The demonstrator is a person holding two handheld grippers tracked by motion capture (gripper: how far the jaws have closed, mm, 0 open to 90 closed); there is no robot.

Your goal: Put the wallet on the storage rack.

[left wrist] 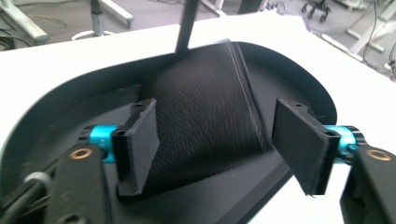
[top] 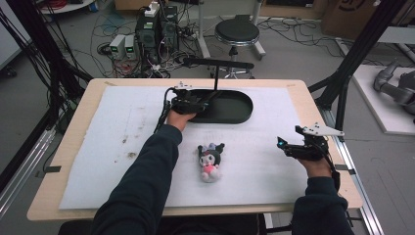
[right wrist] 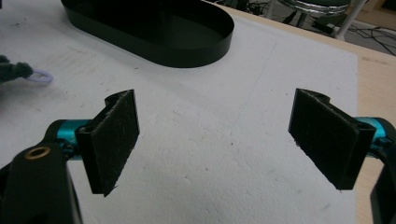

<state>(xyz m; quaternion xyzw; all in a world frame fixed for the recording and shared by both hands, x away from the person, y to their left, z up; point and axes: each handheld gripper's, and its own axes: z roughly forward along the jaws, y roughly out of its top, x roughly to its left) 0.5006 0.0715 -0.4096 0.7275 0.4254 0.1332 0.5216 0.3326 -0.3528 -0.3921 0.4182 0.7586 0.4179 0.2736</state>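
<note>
i'm holding the left gripper (top: pixel 192 104) at the near left edge of the black oval tray (top: pixel 242 113), and in the left gripper view i'm looking at a black leather-like piece (left wrist: pixel 201 123) leaning inside the tray between the two jaws — it's lying against the left pad (left wrist: pixel 140 140), while the right pad (left wrist: pixel 301 142) is standing clear of it, so the jaws are apart and not clamping it. a thin black post (left wrist: pixel 186 25) is rising from the tray's far side. my right gripper (top: pixel 288 147) is hovering over the white foam mat (top: pixel 122 122) near the table's right edge, jaws wide apart with nothing but bare mat between them in the right gripper view. a small plush toy (top: pixel 210 161) in black and pink is lying on the mat between my two arms, well apart from the tray and from both grippers — its ear and a pale loop (right wrist: pixel 41 77) are peeking in at the left of the right gripper view.
</note>
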